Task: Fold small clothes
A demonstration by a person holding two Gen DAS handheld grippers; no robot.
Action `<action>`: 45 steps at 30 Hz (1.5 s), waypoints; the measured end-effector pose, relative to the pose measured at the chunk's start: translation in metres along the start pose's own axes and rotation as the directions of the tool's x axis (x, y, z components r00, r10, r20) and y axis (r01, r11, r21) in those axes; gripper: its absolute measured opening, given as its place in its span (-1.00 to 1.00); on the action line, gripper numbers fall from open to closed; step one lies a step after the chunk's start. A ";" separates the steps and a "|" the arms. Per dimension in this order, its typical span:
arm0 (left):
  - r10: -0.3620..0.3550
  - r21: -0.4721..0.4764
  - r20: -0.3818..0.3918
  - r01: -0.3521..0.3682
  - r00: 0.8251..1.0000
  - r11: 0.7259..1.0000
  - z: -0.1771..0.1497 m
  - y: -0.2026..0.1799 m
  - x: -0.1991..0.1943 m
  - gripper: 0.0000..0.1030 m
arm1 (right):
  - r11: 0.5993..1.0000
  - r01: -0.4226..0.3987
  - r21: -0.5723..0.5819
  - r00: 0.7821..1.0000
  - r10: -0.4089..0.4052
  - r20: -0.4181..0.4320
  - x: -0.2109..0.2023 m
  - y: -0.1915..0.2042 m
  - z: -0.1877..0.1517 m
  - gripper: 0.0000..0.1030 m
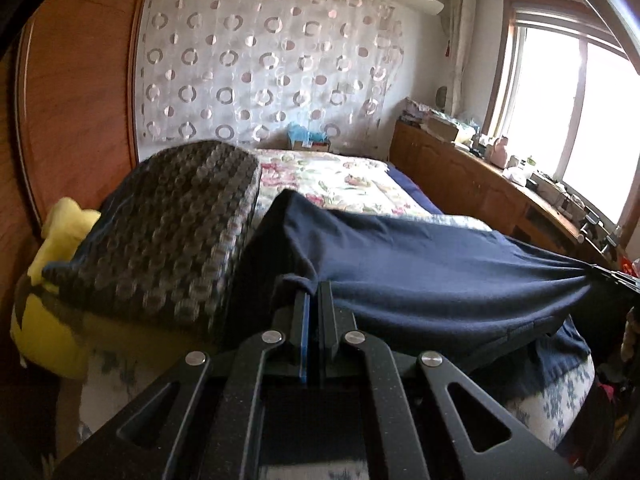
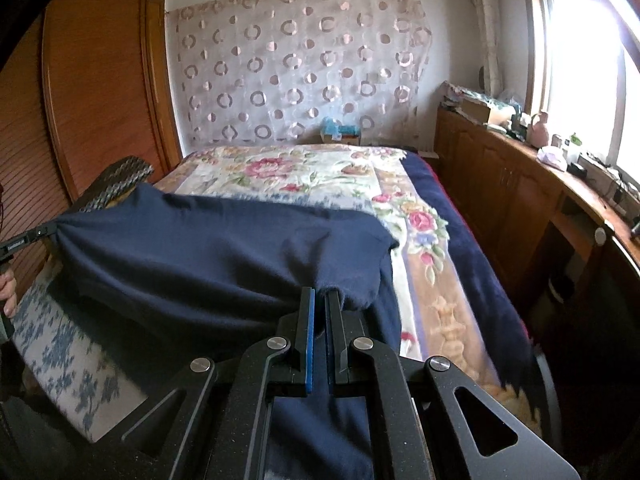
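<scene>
With both grippers, left gripper (image 1: pixel 313 294) and right gripper (image 2: pixel 320 294), clamped on the navy garment (image 2: pixel 208 248), we keep its edge taut and level.

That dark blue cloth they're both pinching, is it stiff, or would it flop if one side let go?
Probably floppy: the navy cloth sags and wrinkles between the left gripper and right gripper. It gathers into folds at each pinch, so it is likely soft and fairly light. A released side would likely drop onto the bed.
</scene>
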State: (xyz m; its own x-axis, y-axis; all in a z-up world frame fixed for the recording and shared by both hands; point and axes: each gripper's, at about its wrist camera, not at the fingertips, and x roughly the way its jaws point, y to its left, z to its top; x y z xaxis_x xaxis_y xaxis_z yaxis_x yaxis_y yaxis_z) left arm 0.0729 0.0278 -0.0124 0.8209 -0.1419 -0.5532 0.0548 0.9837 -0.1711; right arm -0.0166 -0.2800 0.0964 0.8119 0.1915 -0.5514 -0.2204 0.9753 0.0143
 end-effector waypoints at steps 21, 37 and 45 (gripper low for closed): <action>0.026 0.062 -0.054 -0.023 0.998 0.998 -0.037 0.006 -0.011 0.13 | 0.998 0.061 0.015 0.996 -0.060 -0.062 0.017 -0.012 0.007 -0.09; 0.123 0.073 -0.080 -0.117 0.989 0.990 -0.042 0.018 0.004 0.42 | 0.993 -0.071 -0.089 0.985 0.056 -0.163 0.110 0.014 0.009 -0.09; 0.135 0.074 -0.104 -0.128 0.985 0.989 -0.050 0.021 0.009 0.42 | 0.991 -0.081 -0.102 0.979 0.060 -0.196 0.124 0.011 0.016 -0.05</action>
State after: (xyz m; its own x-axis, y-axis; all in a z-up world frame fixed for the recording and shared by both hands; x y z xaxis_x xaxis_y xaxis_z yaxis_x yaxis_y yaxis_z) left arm 0.0528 0.0413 -0.0611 0.7568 -0.0184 -0.6534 -0.0090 0.9992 -0.0385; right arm 0.0904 -0.2437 0.0416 0.6758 0.2249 -0.7020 -0.3396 0.9402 -0.0257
